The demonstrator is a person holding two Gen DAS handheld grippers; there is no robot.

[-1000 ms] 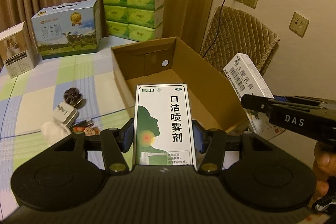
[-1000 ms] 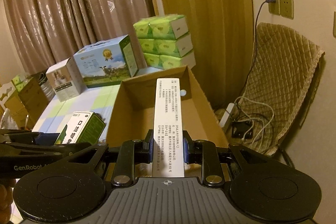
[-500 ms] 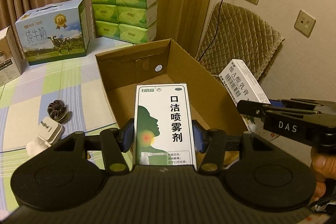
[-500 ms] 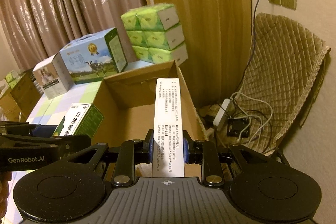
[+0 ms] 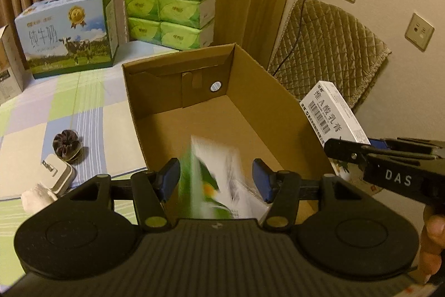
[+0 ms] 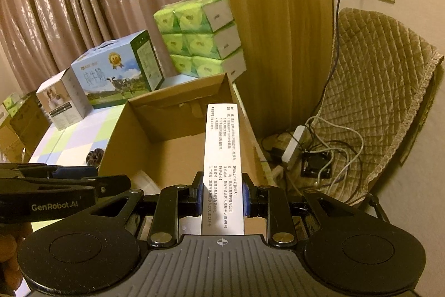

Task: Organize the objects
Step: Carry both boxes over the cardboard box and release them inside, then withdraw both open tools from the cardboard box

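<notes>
1. The open brown cardboard box (image 5: 250,113) stands on my counter (image 5: 91,113), which wears a checked green, blue and cream cloth. The box mouth faces up and lies straight ahead of and below both of my claws.

2. My left claw (image 5: 215,180) hangs over the near end of the box. Its jaws are opening, and the blue pads (image 5: 169,177) stand clear of the green-and-white spray carton (image 5: 214,180). That carton is blurred and tilted between the pads, so I judge it to be dropping into the box.

3. My right claw (image 6: 222,192) pinches the long white printed carton (image 6: 222,163) across its narrow width. The carton's long axis runs forward along the fingers and points over the right wall of the box.

4. Governing relation: the white carton sits above the box's right rim, not squarely over the floor. I judge that it must go leftward before release. My right claw is the only one bearing a load.

5. A dark round ornament (image 5: 66,144), a white plug adapter (image 5: 57,174) and a white wad (image 5: 37,195) lie on the cloth, left of the box.
</notes>
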